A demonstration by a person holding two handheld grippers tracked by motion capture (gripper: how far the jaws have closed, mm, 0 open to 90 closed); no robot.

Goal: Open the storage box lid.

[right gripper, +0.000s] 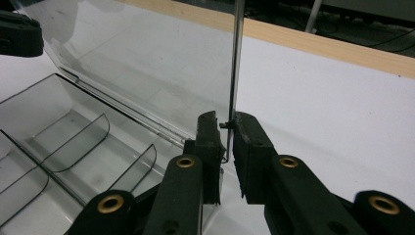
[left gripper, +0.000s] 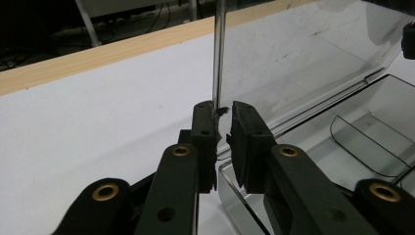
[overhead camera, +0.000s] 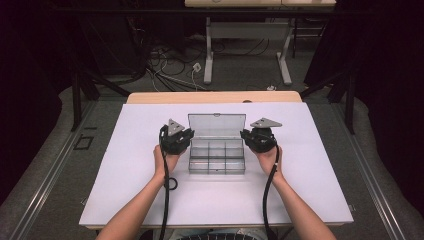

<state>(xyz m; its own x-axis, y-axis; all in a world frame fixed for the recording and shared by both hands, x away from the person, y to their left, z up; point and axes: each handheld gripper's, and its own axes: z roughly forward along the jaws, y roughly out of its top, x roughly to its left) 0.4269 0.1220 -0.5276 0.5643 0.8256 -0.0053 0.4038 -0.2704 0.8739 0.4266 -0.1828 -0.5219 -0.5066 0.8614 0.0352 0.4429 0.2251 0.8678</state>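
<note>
lid (left gripper: pixel 303 54): top cut by picture edge | box (right gripper: pixel 58 161): near part cut off | left claw (left gripper: pixel 222 115): grip on lid edge unclear | worktop (overhead camera: pixel 130 200): near edge cut off

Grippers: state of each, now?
Left gripper: shut on lid, at its side edge.
Right gripper: shut on lid, at the opposite edge.

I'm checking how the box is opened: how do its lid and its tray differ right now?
The lid stands upright at the back; the tray lies flat on the white table. The lid is one plain clear pane; the tray is split by dividers into compartments. The left claw and right claw each straddle a side edge of the lid, by the hinge, not the tray. Both parts are clear plastic and joined along the hinge.
</note>
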